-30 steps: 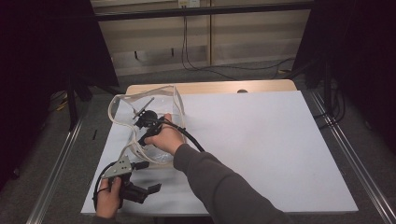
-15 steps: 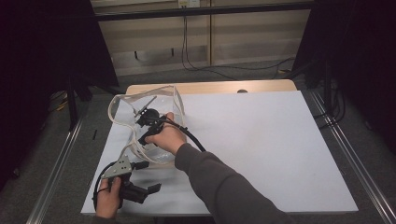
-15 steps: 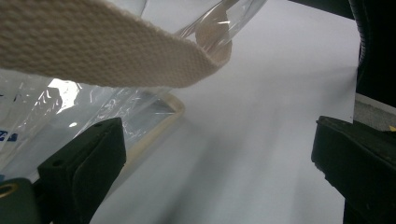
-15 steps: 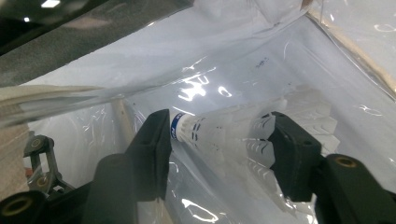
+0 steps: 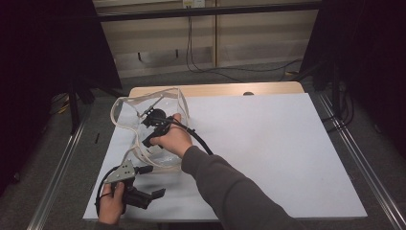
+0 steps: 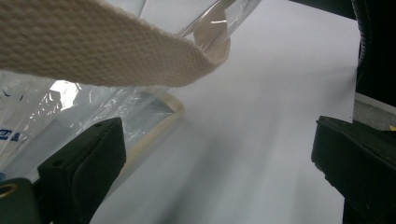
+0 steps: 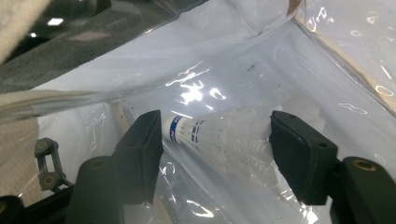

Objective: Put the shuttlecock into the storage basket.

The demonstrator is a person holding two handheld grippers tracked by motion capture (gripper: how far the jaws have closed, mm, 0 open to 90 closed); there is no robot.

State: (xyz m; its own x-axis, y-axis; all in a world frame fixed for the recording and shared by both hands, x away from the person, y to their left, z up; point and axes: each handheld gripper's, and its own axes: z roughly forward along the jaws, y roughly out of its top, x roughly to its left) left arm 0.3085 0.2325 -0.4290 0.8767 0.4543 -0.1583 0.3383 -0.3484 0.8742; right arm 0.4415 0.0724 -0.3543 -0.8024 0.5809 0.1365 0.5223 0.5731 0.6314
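Clear plastic bag (image 5: 151,127) with cream webbing trim lies on the white surface (image 5: 268,143). Inside it, the right claw (image 7: 217,140) has its jaws spread on both sides of a white shuttlecock (image 7: 224,140), not yet pinching. I judge the grasp is beginning; next it must close gently. The left claw (image 5: 143,196) rests spread beside the bag.

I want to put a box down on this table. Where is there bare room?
The white table sheet is bare from the person's right sleeve to its right and far edges. The left side is crowded: clear bag, right hand-held gripper inside it, left hand-held gripper at the near corner.
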